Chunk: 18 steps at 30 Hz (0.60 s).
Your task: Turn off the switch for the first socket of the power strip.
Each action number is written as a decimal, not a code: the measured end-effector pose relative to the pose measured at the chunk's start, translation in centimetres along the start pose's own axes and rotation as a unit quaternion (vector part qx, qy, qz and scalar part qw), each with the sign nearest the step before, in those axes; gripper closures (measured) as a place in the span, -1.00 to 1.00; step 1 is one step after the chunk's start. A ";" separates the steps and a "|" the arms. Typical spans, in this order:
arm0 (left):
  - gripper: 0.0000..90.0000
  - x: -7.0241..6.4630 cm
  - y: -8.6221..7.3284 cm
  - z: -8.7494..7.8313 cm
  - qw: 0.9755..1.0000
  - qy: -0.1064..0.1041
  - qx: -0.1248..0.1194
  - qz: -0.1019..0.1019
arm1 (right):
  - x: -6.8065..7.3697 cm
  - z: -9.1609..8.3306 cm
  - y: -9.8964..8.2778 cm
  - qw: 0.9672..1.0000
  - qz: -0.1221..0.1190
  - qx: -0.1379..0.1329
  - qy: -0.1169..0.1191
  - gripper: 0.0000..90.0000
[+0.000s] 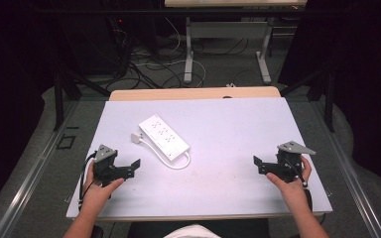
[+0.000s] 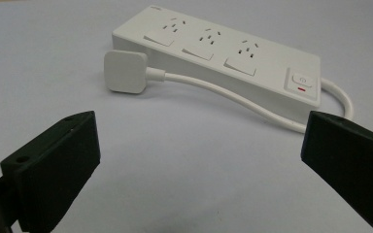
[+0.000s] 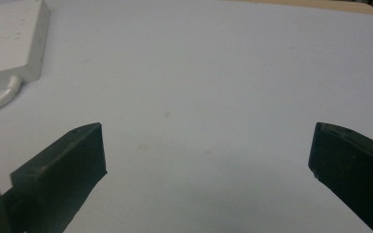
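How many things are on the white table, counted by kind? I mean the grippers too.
Power strip with its cord and plug: 1
Grippers, both open and empty: 2, the left gripper and the right gripper
Total: 3, all on or over the table

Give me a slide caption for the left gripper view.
Open left gripper faces a white power strip and its plug.

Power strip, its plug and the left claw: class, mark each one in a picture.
Power strip [image 2: 209,46], left gripper view, on its socket face.
Plug [image 2: 125,72], left gripper view, on its flat white back.
Left claw [image 1: 138,166], high view, midway between its black fingertips.
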<state>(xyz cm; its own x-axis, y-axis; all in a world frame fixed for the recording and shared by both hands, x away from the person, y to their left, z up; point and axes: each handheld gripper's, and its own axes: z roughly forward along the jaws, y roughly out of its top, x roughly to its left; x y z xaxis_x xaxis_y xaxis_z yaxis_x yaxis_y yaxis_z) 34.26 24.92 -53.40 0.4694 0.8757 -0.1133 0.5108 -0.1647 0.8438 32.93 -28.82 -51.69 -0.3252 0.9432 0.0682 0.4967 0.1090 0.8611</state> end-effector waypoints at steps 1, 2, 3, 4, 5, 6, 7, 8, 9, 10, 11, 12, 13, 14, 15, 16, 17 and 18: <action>-0.99 0.0 0.0 0.0 1.000 0.000 0.000 0.000 | -0.2 0.0 -0.1 1.000 0.003 -0.006 -0.002 -1.00; -0.99 0.0 0.1 0.0 1.000 0.000 0.000 -0.003 | -0.4 -0.1 -0.2 1.000 0.006 -0.010 -0.011 -1.00; -0.99 0.1 0.1 0.1 1.000 0.000 -0.003 -0.002 | -0.6 -0.1 -0.3 1.000 0.007 -0.018 -0.015 -1.00; -0.98 0.0 0.1 0.2 1.000 -0.001 -0.003 -0.005 | -0.8 -0.2 -0.4 1.000 0.006 -0.017 -0.017 -1.00; -0.98 0.0 0.1 0.2 1.000 -0.001 -0.001 -0.004 | -0.8 -0.2 -0.4 1.000 0.014 -0.021 -0.018 -1.00; -0.98 0.0 0.1 0.2 1.000 -0.001 0.000 -0.003 | -0.8 -0.2 -0.5 1.000 0.013 -0.021 -0.018 -1.00; -0.98 0.0 0.1 0.2 1.000 -0.001 0.001 -0.004 | -0.8 -0.1 -0.5 0.999 0.013 -0.027 -0.020 -1.00; -0.98 0.0 0.1 0.2 1.000 -0.001 0.001 -0.004 | -0.7 -0.1 -0.5 1.000 0.008 -0.022 -0.021 -1.00; -0.97 -0.1 0.0 0.2 1.000 0.000 0.002 -0.004 | -0.7 -0.1 -0.5 1.000 0.000 -0.019 -0.024 -1.00; -0.97 -0.1 0.0 0.1 1.000 0.000 0.002 -0.003 | -0.6 0.1 -0.6 0.999 0.000 -0.025 -0.026 -1.00; -0.96 -0.1 0.0 0.1 1.000 0.000 0.002 -0.003 | -0.7 0.2 -0.6 0.999 -0.006 -0.022 -0.025 -1.00; -0.96 -0.2 0.0 0.0 1.000 0.000 0.001 -0.002 | -0.6 0.2 -0.7 0.999 -0.005 -0.021 -0.027 -1.00; -0.95 -0.2 0.0 0.0 1.000 0.000 0.001 -0.002 | -0.6 0.3 -0.7 0.999 -0.006 -0.021 -0.027 -1.00; -0.95 -0.3 0.0 -0.1 1.000 -0.001 0.000 -0.002 | -0.5 0.2 -0.7 0.999 -0.004 -0.018 -0.026 -1.00; -0.94 -0.3 0.0 -0.1 1.000 -0.002 0.001 -0.001 | -0.5 0.2 -0.8 1.000 -0.003 -0.017 -0.025 -1.00; -0.94 -0.4 0.0 -0.2 1.000 -0.002 0.000 0.000 | -0.5 0.3 -0.8 0.999 -0.005 -0.018 -0.026 -1.00; -0.93 -0.4 0.0 -0.2 1.000 -0.003 0.000 0.001 | -0.4 0.2 -0.8 1.000 -0.001 -0.018 -0.025 -1.00; -0.93 -0.5 0.0 -0.3 1.000 -0.005 0.000 0.002 | -0.4 0.2 -0.8 1.000 -0.001 -0.018 -0.025 -1.00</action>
<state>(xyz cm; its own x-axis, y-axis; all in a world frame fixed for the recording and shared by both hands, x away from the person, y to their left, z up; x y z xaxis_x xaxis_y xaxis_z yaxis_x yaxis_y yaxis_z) 33.86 24.60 -53.17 0.4776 0.8710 -0.1155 0.5096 -0.1676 0.8439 32.84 -29.21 -52.50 -0.2851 0.9575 0.0429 0.4664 0.0995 0.8789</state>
